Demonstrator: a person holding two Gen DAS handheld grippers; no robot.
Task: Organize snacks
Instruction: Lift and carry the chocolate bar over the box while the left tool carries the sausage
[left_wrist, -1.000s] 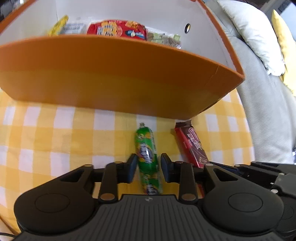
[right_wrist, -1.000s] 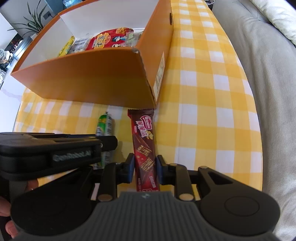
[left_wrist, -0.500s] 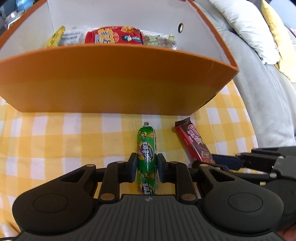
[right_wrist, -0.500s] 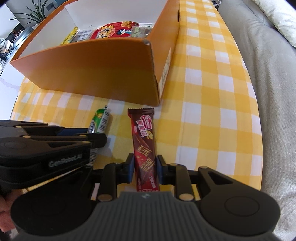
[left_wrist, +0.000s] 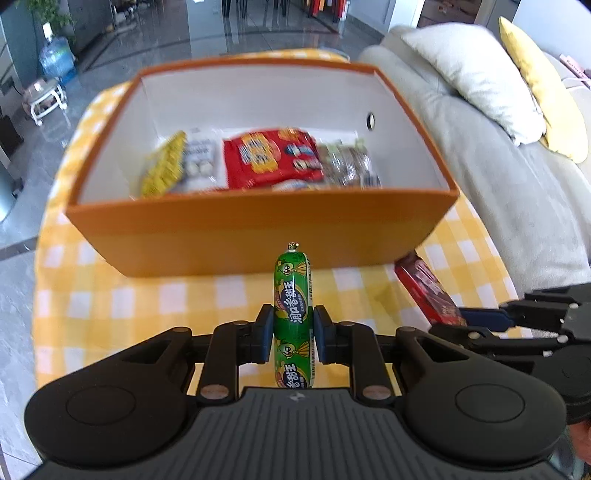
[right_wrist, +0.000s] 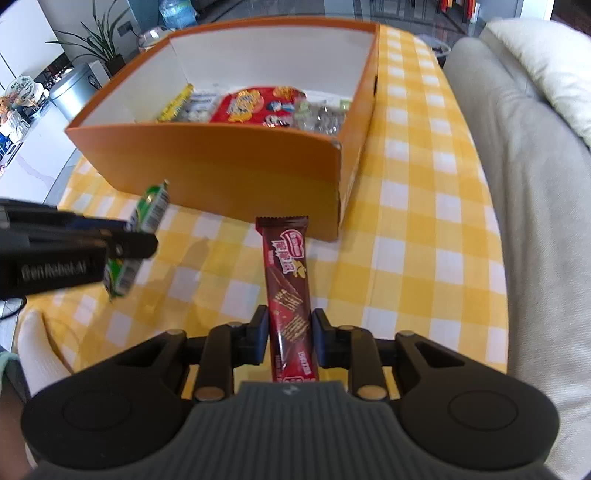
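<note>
Left gripper (left_wrist: 293, 334) is clamping the green sausage stick (left_wrist: 293, 317) at mid-length; both pads are pressing flat against the wrapper, with the jaws narrowed to the stick's width. The stick is pointing forward along the fingers toward the orange box (left_wrist: 258, 232), its clipped tip overlapping the box's near wall in the left wrist view. In the right wrist view the same stick (right_wrist: 147, 212) is hanging above the checked tablecloth (right_wrist: 424, 258), tilted, with its shadow falling on the cloth below it.

Right gripper (right_wrist: 288, 338) is gripping the dark red chocolate bar (right_wrist: 286, 280) across its lower half; the jaws are closed down to the wrapper's edges. The bar is extending forward toward the near right corner of the box, its crimped far end appearing just short of that corner. Whether the bar is lifted off the cloth or sliding on it cannot be told.

The box is sitting on the tablecloth, open-topped, white inside. Along its floor are lying a yellow packet (left_wrist: 164, 168), a red snack bag (left_wrist: 271, 157) and a clear-wrapped packet (left_wrist: 347, 166), side by side and slightly blurred. A grey sofa (right_wrist: 535, 221) is running along the right edge of the table.
</note>
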